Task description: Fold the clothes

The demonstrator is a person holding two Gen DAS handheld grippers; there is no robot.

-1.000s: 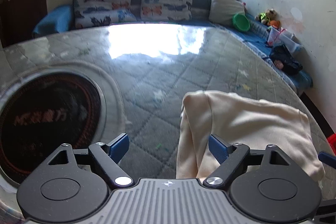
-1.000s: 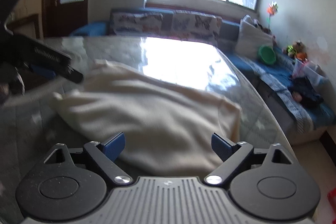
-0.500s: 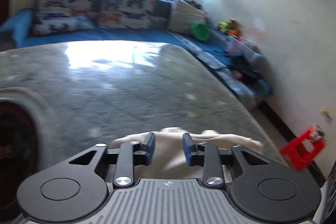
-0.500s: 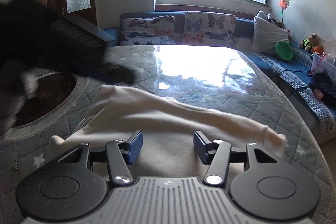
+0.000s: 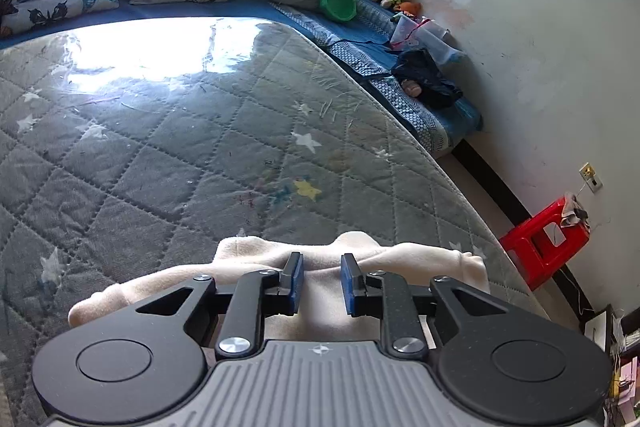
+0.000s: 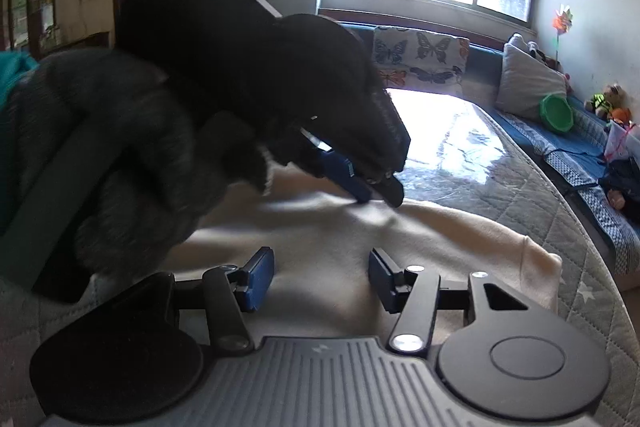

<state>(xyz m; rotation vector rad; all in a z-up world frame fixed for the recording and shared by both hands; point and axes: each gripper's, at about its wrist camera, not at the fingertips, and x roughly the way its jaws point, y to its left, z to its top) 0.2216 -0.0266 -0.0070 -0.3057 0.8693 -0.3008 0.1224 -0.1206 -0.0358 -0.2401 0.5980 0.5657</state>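
Jaws on the left gripper point(image 5: 320, 277) have narrowed from wide open a second ago to a small gap over a raised ridge of the cream garment point(image 5: 420, 257), not yet clamped on it. Right gripper point(image 6: 322, 277) has also half-closed but grips nothing. Garment lies bunched on the quilted mattress point(image 5: 200, 147) near its right edge; likely a pinch-and-fold is starting.

Both wrist views low, forward — shared garment point(image 5: 320, 291)
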